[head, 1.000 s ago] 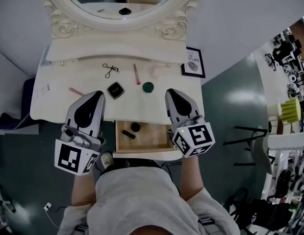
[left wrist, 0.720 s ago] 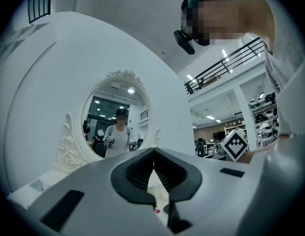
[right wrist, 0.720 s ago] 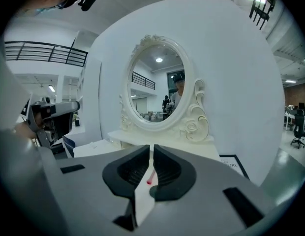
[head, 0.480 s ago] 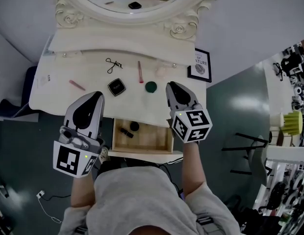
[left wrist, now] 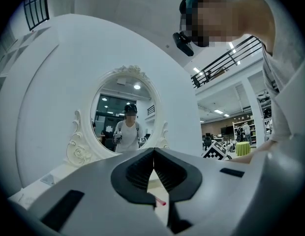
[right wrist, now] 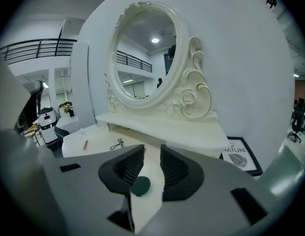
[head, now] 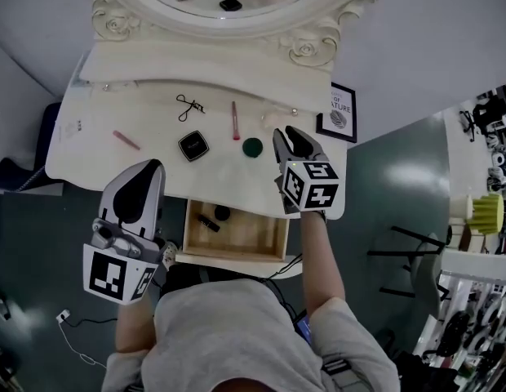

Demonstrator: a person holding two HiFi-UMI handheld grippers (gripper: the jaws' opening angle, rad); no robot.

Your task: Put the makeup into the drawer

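The left hand-held gripper [head: 148,170] hovers at the bench [head: 82,158] edge, jaws pressed together, empty. The open drawer [head: 257,237] holds a black tube [head: 208,222] and a small round pot [head: 222,213]. The green compact [head: 252,147] lies on the bench, framed but ungripped by the right hand-held gripper [head: 286,133], whose jaws have just been opening.

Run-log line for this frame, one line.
phase: pre-grasp | right gripper: jaws just opened, nothing between them, green compact ahead on tabletop | left gripper: shut, empty | drawer: open
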